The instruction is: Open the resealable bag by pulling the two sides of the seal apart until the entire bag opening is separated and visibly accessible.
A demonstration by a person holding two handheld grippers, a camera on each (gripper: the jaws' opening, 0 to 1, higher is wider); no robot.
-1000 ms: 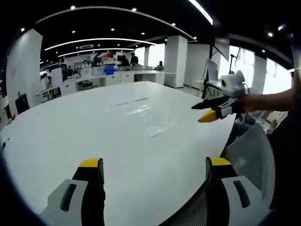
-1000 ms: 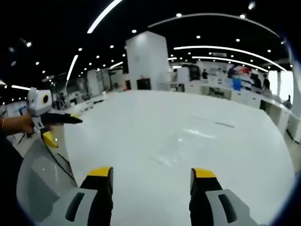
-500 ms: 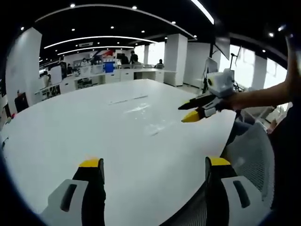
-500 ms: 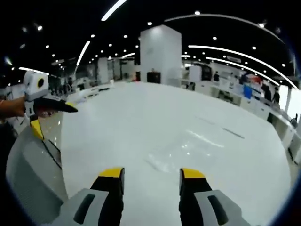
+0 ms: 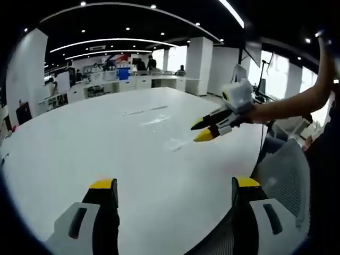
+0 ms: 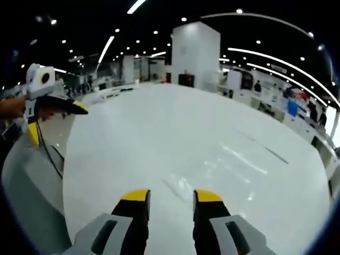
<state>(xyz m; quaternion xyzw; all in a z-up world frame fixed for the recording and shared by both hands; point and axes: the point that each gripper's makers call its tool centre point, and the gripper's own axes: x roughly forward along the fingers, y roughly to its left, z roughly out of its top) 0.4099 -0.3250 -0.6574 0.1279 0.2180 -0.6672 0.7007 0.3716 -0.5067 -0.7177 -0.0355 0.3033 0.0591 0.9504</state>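
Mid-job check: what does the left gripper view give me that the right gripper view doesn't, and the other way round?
Left gripper view: the right gripper seen side-on, low over the table, its tips near a faint glossy patch, probably the clear bag; also a mesh chair.
Right gripper view: its own jaws narrowly apart with that patch just ahead; the left gripper held at the table's edge.
Shared: the white table; the bag's seal is unreadable.

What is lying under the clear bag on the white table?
The clear bag lies flat on the white table; only the tabletop shows through it. Glare blurs its edges, so contents cannot be told.
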